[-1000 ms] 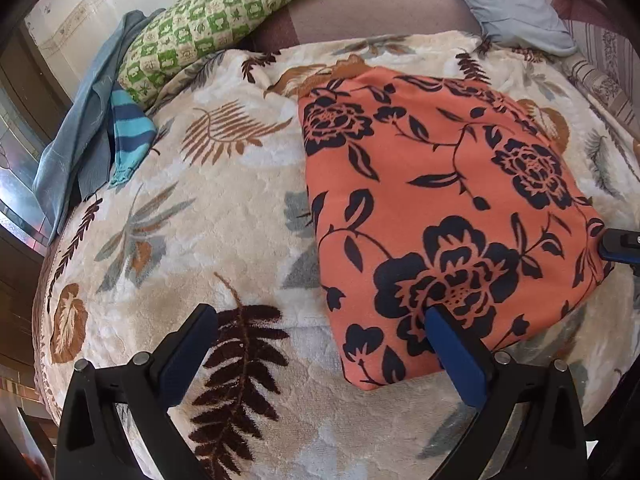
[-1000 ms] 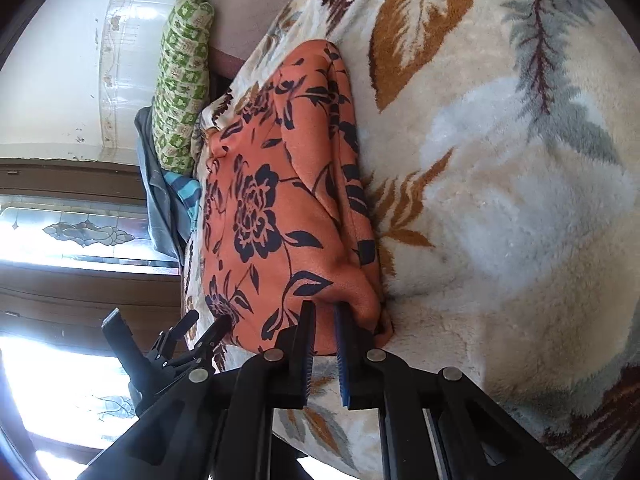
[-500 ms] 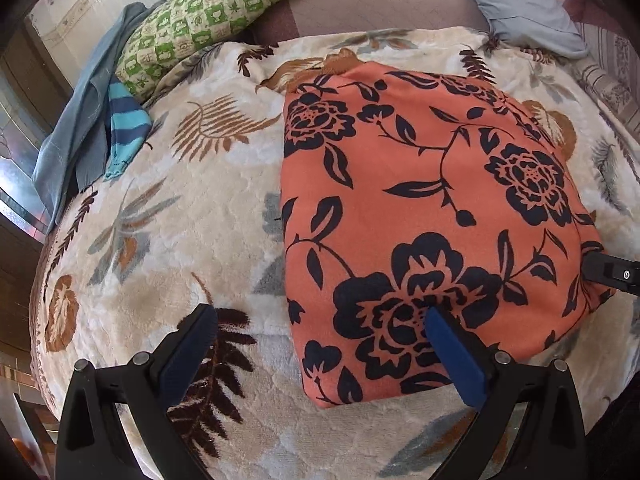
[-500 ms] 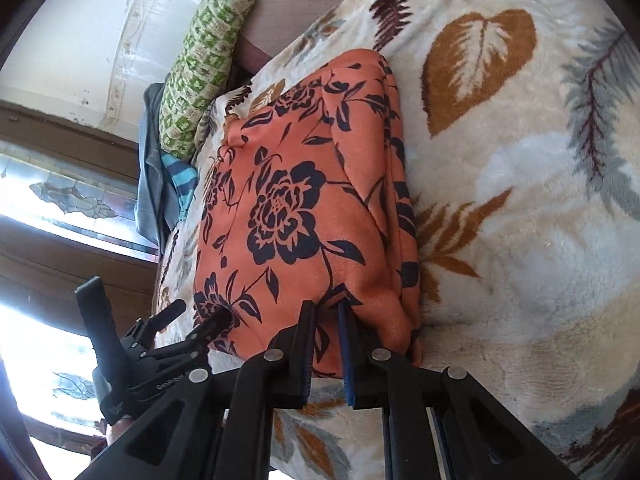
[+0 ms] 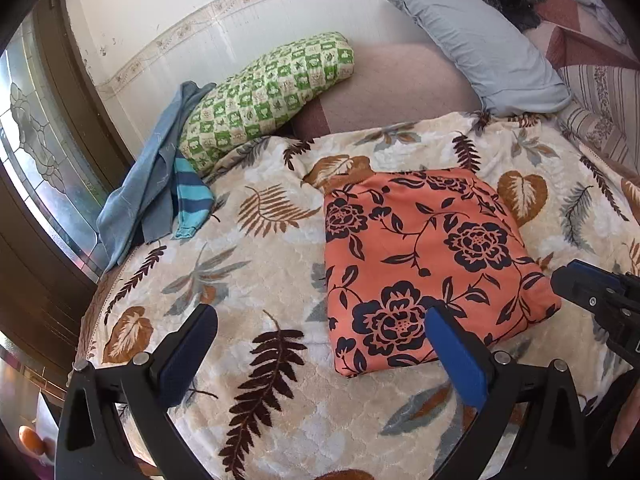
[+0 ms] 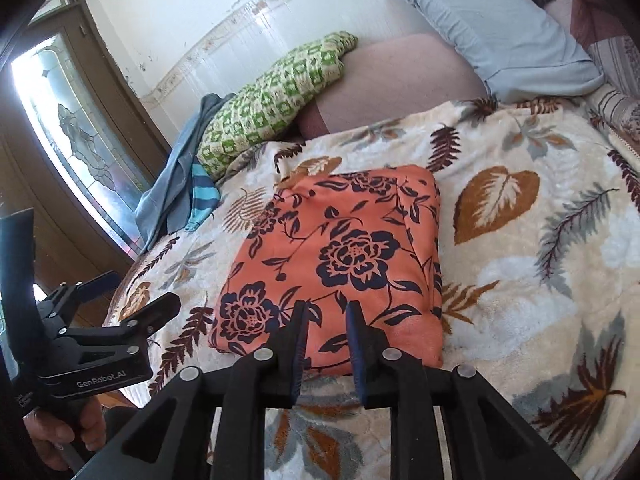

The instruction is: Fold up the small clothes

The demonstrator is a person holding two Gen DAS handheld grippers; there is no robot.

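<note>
1. The orange floral garment (image 5: 424, 268) is lying folded into a compact, roughly square packet on the leaf-print blanket (image 5: 260, 264) that is covering the bed; its edges are looking tidy, so I judge this piece done.
2. Your right tool (image 6: 326, 344) is hanging over the garment's near edge with its jaws opening; nothing is sitting between them and no cloth is being pinched.
3. Your left tool (image 5: 320, 356) is standing wide open near the garment's near-left corner, holding nothing.
4. Beyond the garment's far-left corner, at the blanket's edge, a blue cloth (image 5: 148, 184) and a teal striped piece (image 5: 192, 196) are lying loose and rumpled beside the green checked pillow (image 5: 264, 96); these are looking like what is left for you.
5. A grey pillow (image 5: 480, 44) is resting behind the garment and is playing no part.
</note>
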